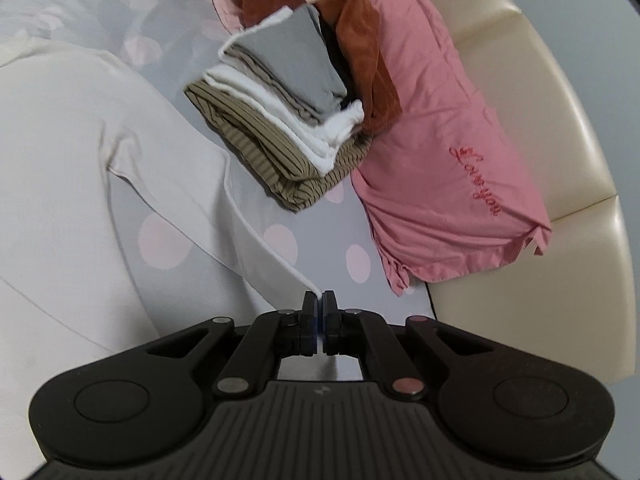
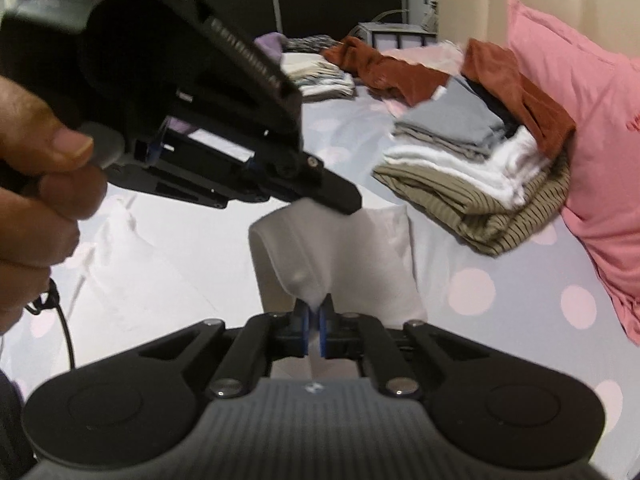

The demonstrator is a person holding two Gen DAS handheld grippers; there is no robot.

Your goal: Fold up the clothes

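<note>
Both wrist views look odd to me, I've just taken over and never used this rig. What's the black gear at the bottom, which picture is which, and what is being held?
There is no robot arm here: a person holds a two-finger gripper in each hand, each with a fisheye camera looking along its fingers. The black gear at the bottom is the gripper itself.

Left wrist view: the left gripper is shut on the edge of a white garment spread over the polka-dot bedsheet.

Right wrist view: the right gripper pinches another part of the same garment. The left gripper and the person's left hand show from the side.

Beyond lie a stack of folded clothes and a pink pillow.
</note>
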